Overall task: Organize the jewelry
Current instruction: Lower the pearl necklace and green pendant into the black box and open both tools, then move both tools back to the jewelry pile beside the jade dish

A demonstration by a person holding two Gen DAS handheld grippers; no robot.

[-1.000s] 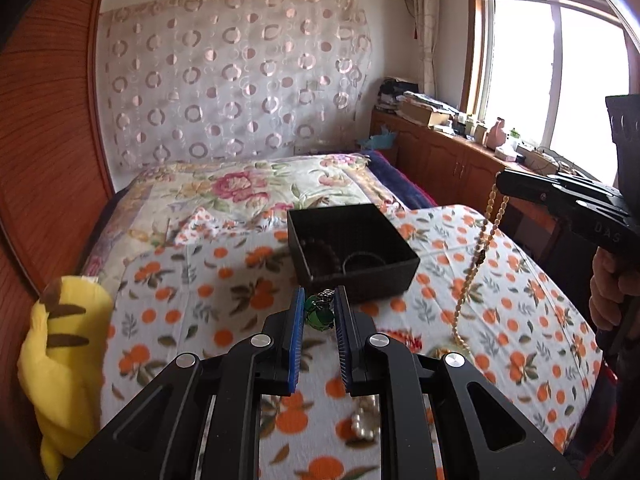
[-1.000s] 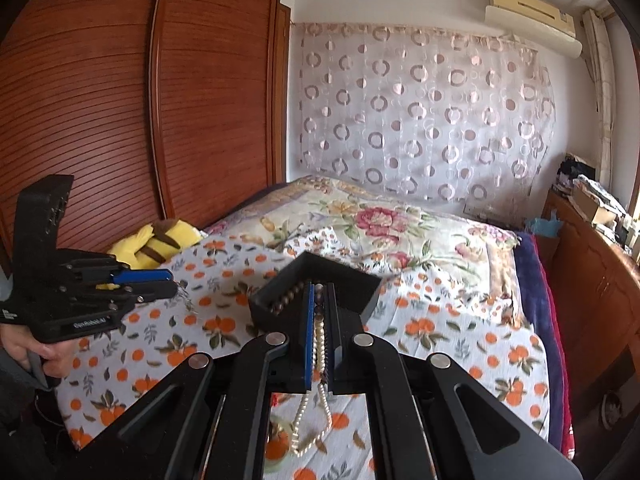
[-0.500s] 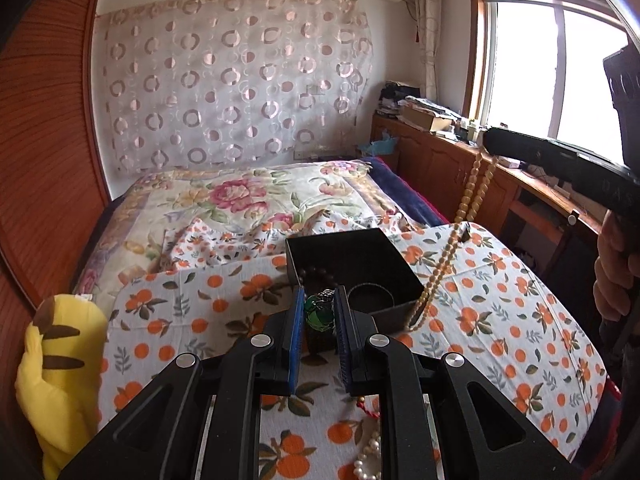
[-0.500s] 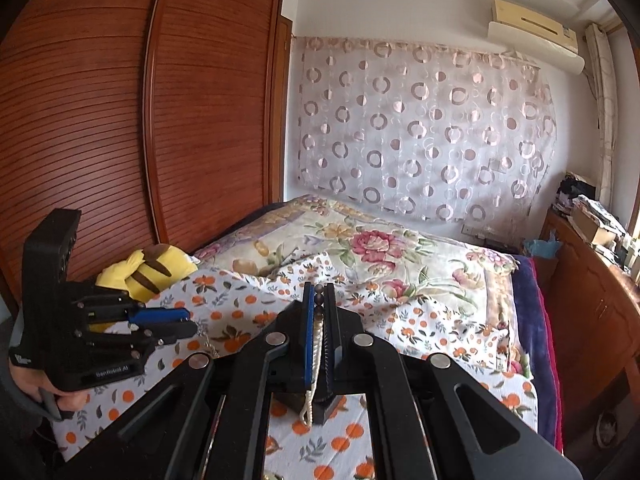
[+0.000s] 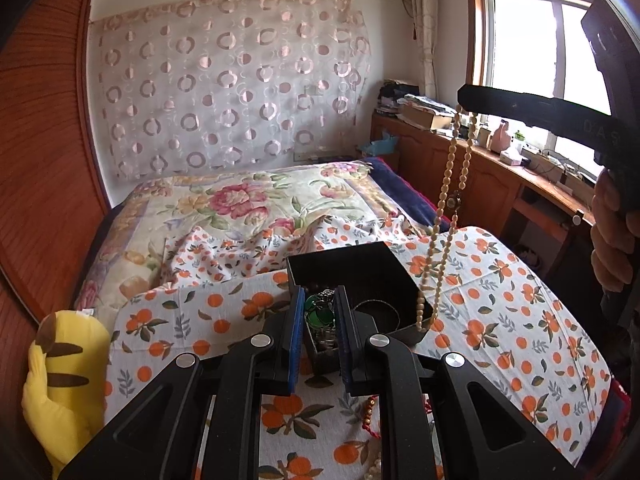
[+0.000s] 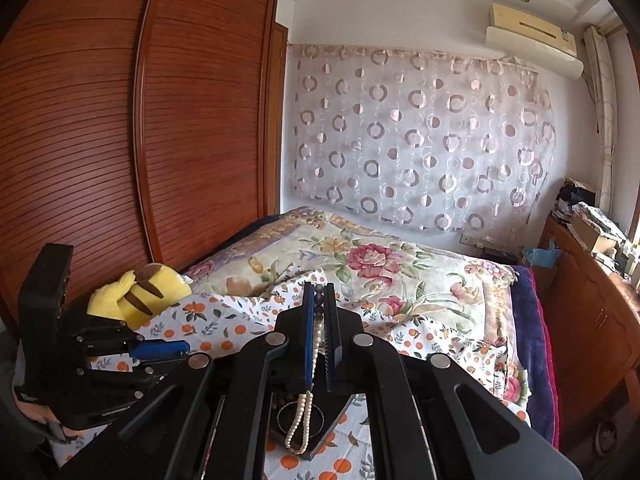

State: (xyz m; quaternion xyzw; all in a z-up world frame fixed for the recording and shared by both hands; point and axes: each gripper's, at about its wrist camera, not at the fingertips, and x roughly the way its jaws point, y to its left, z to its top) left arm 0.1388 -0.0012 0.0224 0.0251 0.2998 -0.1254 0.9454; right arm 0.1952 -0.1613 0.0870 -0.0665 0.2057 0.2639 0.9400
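Left wrist view: your left gripper [image 5: 319,312] clamps a glossy green pendant [image 5: 318,311] over the square black box [image 5: 394,278]; your right gripper [image 6: 319,312] pinches a cream beaded necklace [image 6: 303,420] dangling into it, above the orange-print cloth [image 5: 500,320].

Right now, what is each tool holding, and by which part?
The right tool pinches the beaded necklace at the top of its loop, the rest dangling into the black box. The left tool clamps a green pendant by its sides.

box [image 6: 320,446]: we see it mostly hidden behind right gripper [image 6: 320,304] | loose beads [image 5: 370,408]: cut off by left gripper [image 5: 320,312], type unclear
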